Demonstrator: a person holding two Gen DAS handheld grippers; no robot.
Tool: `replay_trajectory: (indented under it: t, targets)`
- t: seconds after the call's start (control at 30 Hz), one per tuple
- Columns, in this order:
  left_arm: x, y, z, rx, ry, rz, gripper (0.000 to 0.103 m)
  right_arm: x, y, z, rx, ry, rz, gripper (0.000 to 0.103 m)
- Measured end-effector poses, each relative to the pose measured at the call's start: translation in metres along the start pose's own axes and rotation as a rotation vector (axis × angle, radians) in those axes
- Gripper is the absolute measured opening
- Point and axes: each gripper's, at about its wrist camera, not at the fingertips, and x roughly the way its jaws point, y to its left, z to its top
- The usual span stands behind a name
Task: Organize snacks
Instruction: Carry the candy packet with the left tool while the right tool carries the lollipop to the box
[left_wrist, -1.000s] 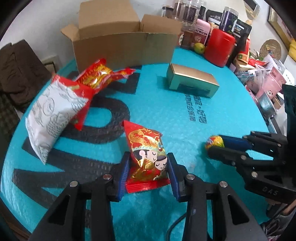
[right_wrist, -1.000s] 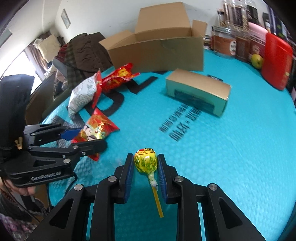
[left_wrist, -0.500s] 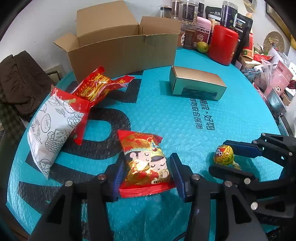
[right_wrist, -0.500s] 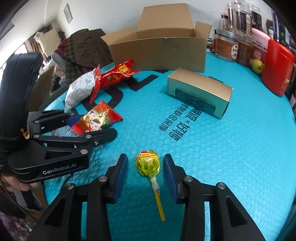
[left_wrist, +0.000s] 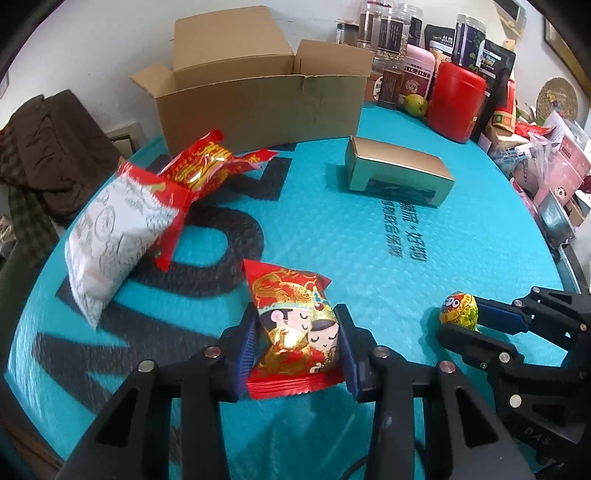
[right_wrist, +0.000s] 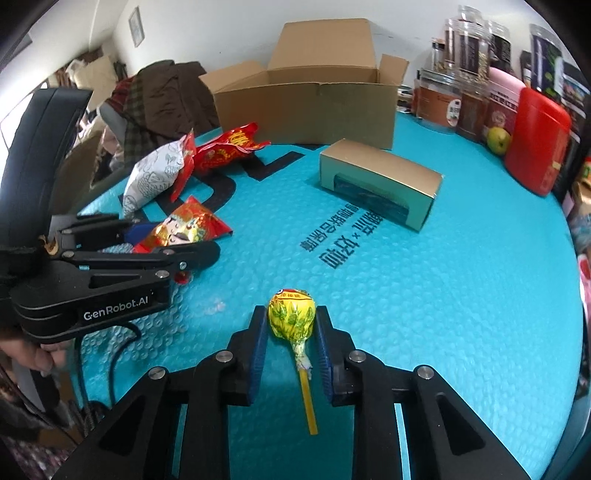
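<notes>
The cardboard box (left_wrist: 258, 92) is standing open at the far edge of the teal mat (left_wrist: 369, 258), and everything else is best placed from it. Just in front of the box's left corner a white snack bag (left_wrist: 118, 236) and a red foil packet (left_wrist: 207, 166) are lying against each other, while a gold carton (left_wrist: 399, 177) is sitting near its right corner. Jars and a red tin (left_wrist: 456, 99) are crowding the mat's edge to the right of the box (they look like bystanders, not part of the job).

Well in front of the box, nearest the cameras, the left gripper (left_wrist: 295, 350) is pinching a red wedding-candy packet (left_wrist: 295, 325), its blue pads pressing into both sides. Half a second ago those jaws were standing wider around the packet; they have just been closing onto it. Beside it, further from the box's left corner, the right gripper (right_wrist: 291, 332) is doing the same: its jaws have just been closing and are now pressing on the wrapped head of a yellow lollipop (right_wrist: 291, 314), the stick trailing back between the fingers.

Both snacks appear to be resting on the mat. With both grips seemingly secured, the lift and carry toward the open box is probably next.
</notes>
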Motion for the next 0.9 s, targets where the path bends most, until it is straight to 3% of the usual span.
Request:
replay_trajectory:
  t: [0.4,0.67,0.9]
  targets:
    - [-0.046,-0.009,-0.024,-0.063,-0.067,-0.023,0.039,-0.036,0.007,-0.006,-0.026,-0.063,0.089,0.025]
    - [-0.086,-0.014,-0.015,-0.054,-0.164,-0.05,0.039,-0.056,0.021,0.0,-0.061,-0.082,0.115,0.025]
    - [-0.115,-0.019,0.003,-0.021,-0.256,-0.072,0.039,-0.085,0.038,0.014,-0.103,-0.147,0.135,0.025]
